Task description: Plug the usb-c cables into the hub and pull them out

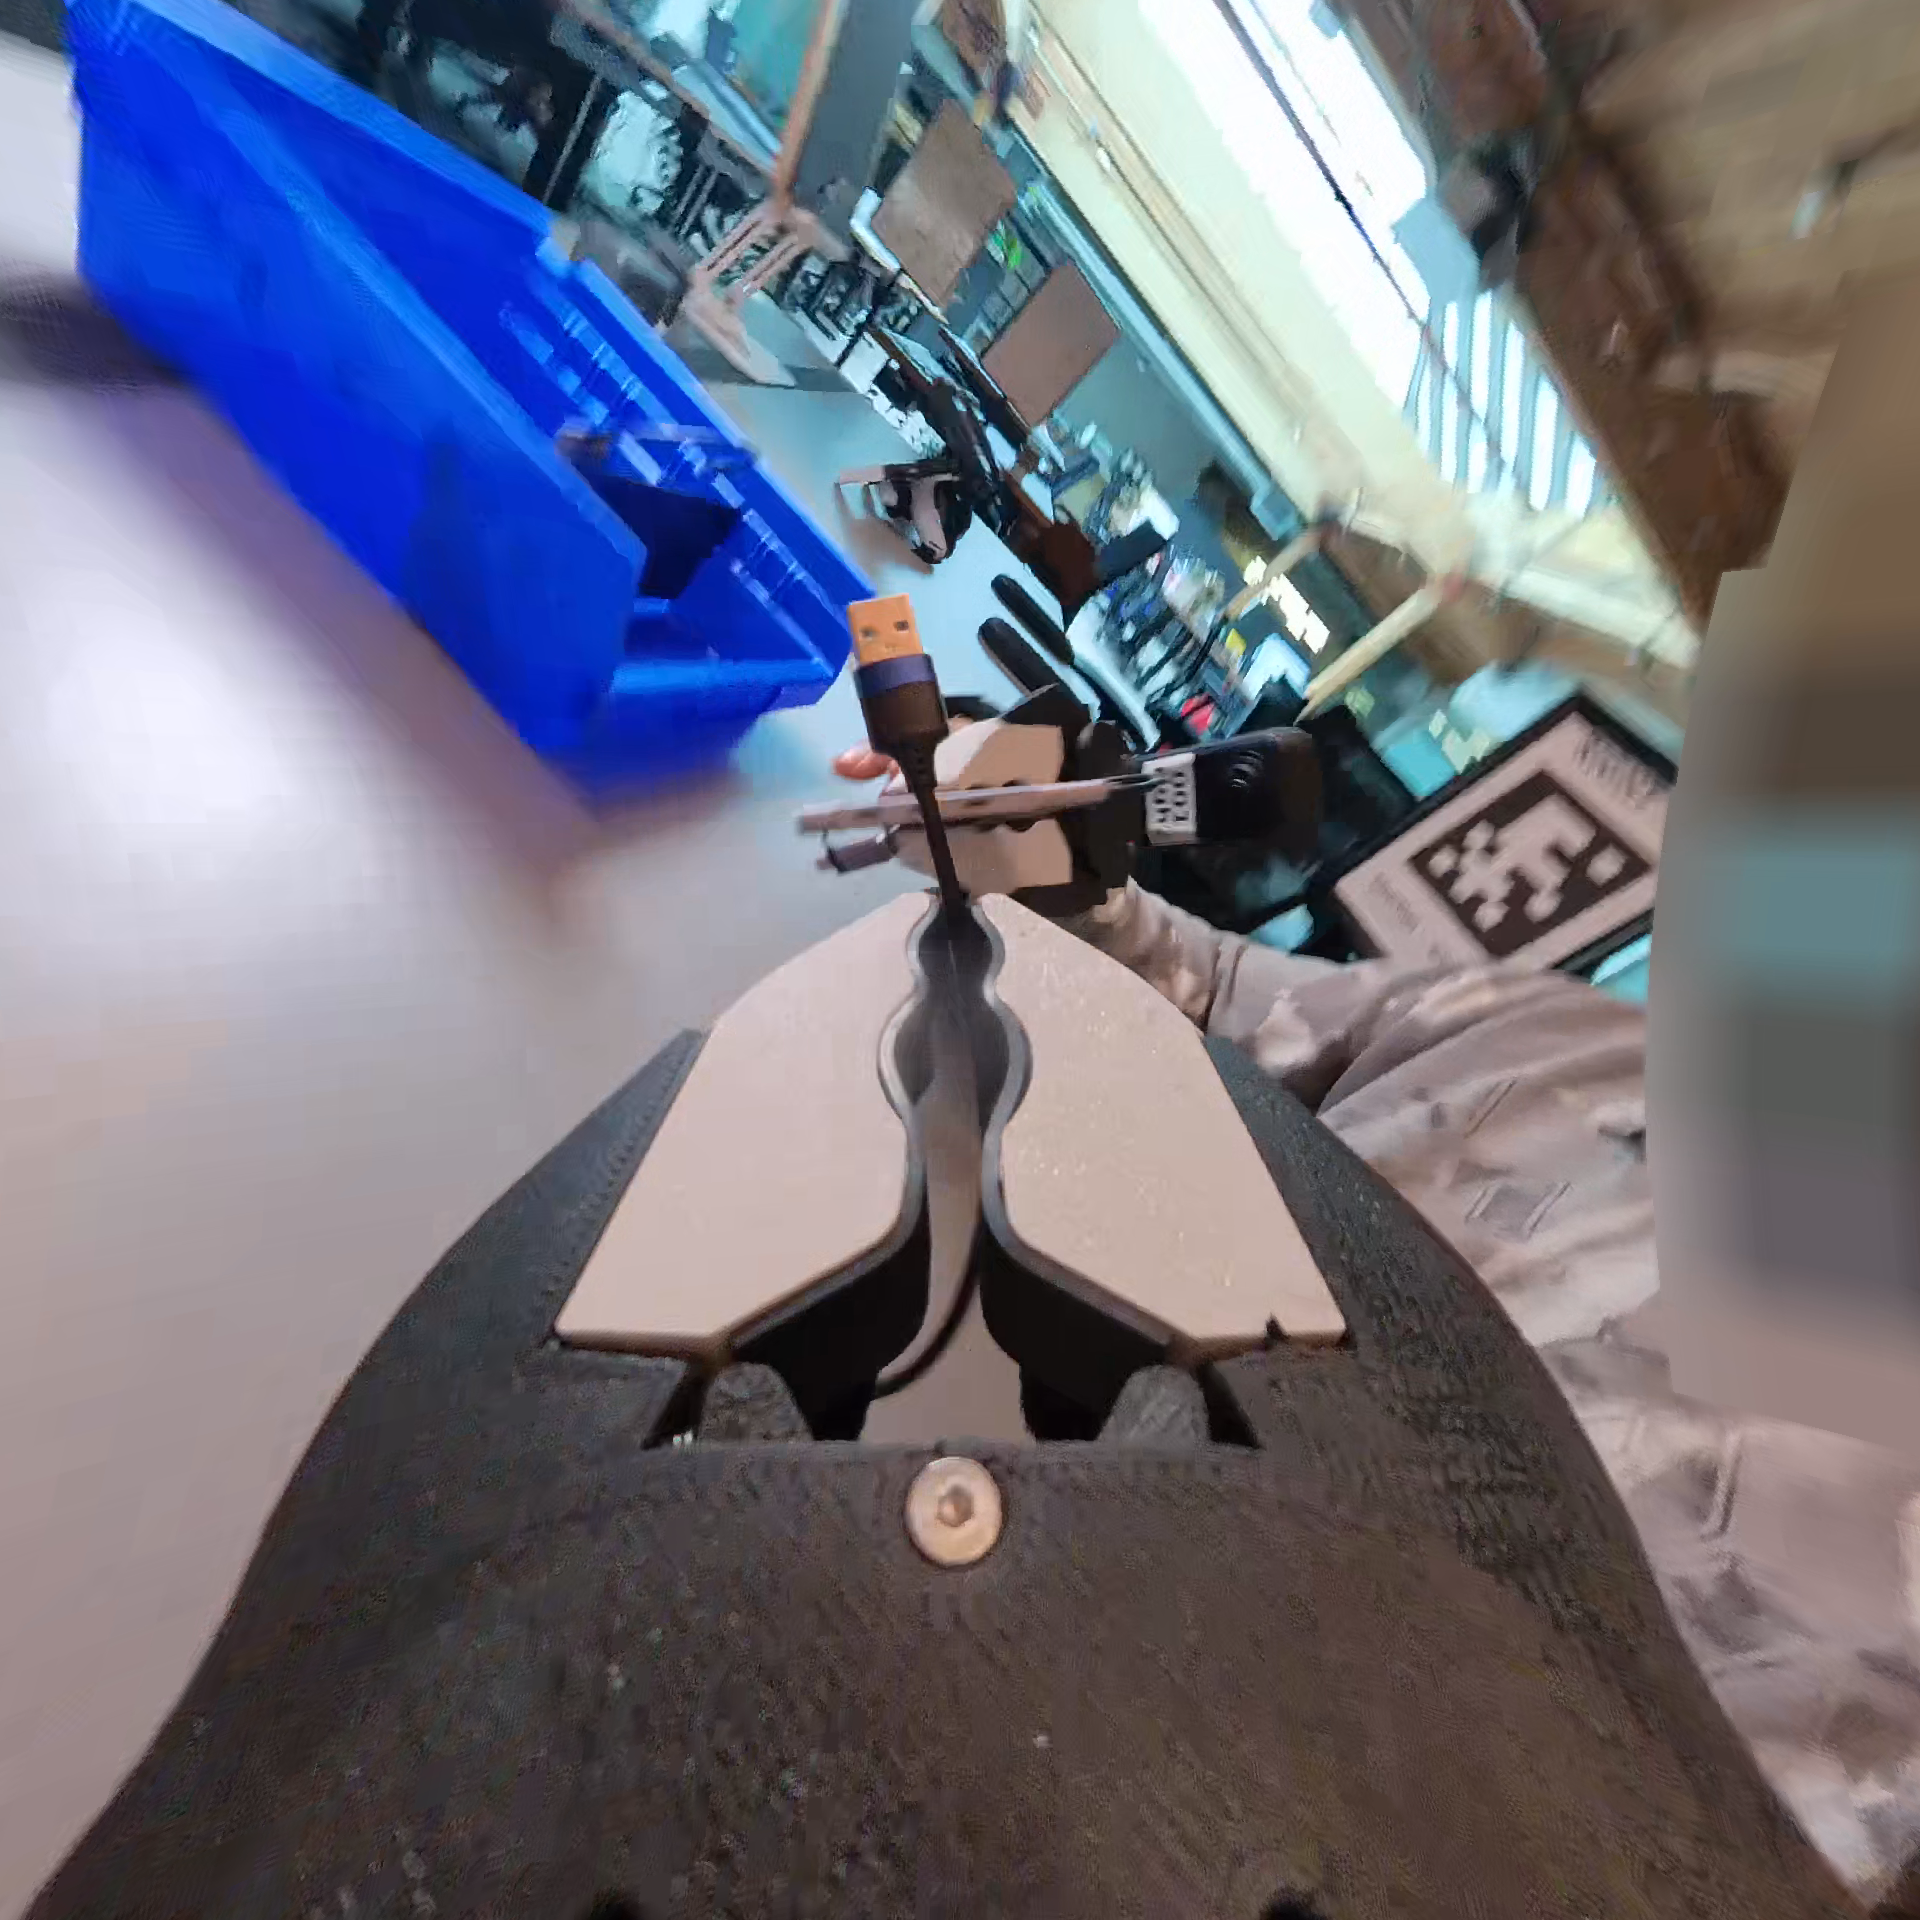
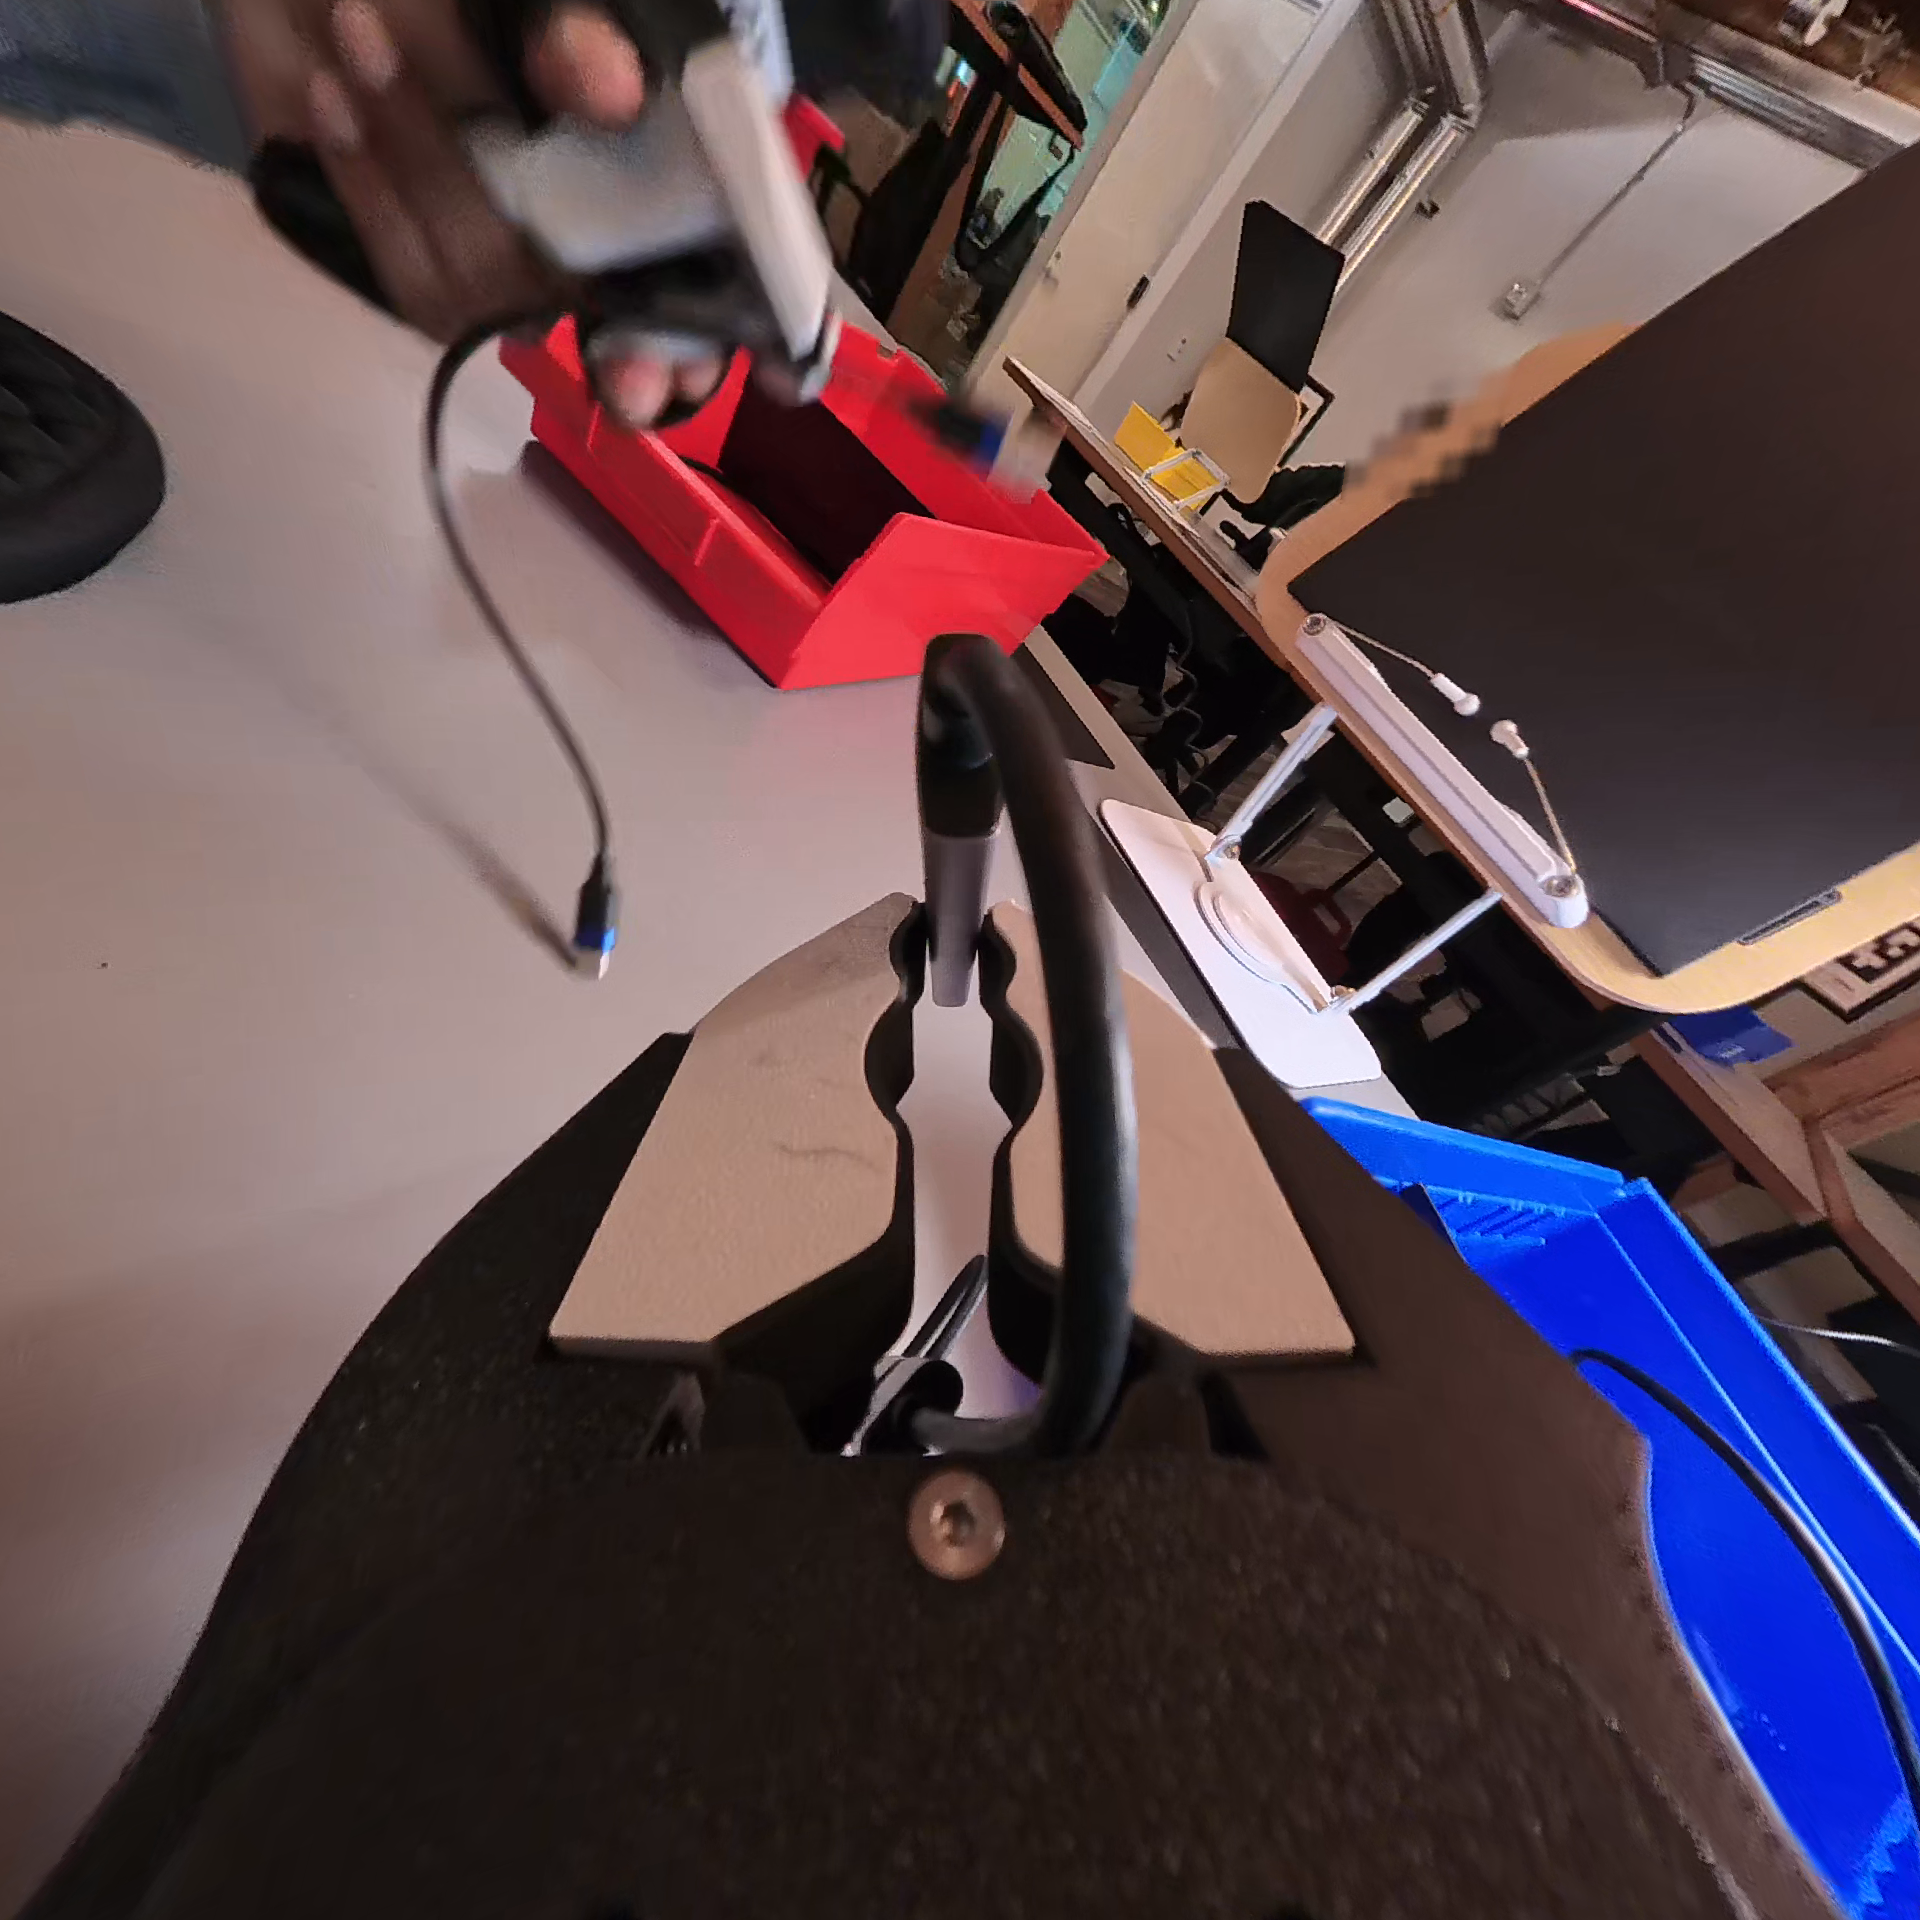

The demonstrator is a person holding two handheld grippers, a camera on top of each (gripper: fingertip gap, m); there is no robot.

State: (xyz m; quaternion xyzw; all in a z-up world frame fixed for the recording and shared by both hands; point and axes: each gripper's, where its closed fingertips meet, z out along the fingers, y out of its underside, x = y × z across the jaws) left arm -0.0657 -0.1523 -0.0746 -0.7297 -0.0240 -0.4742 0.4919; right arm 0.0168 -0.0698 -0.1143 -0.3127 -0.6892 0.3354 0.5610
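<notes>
My left gripper (image 1: 951,906) is shut on a thin black cable (image 1: 928,821); its orange-tipped plug (image 1: 883,649) with a blue collar sticks up past the fingertips. In the right wrist view this gripper (image 2: 816,348) is blurred at the top. The cable (image 2: 488,582) hangs from it, and its far plug (image 2: 594,930) dangles just over the table. My right gripper (image 2: 951,920) is shut on a slim grey hub (image 2: 954,883), whose thick black lead (image 2: 1081,1039) loops back over the fingers. In the left wrist view, the right gripper (image 1: 914,821) holds the hub (image 1: 862,819) edge-on just behind the orange plug.
A blue bin (image 1: 364,343) stands on the grey table (image 1: 260,935) to the left; it also shows at lower right in the right wrist view (image 2: 1662,1403). A red bin (image 2: 904,592) sits ahead. A dark panel on a stand (image 2: 1662,623) is at the right, and a black round object (image 2: 62,468) at the far left. The grippers' ends are close to 15 cm from one another.
</notes>
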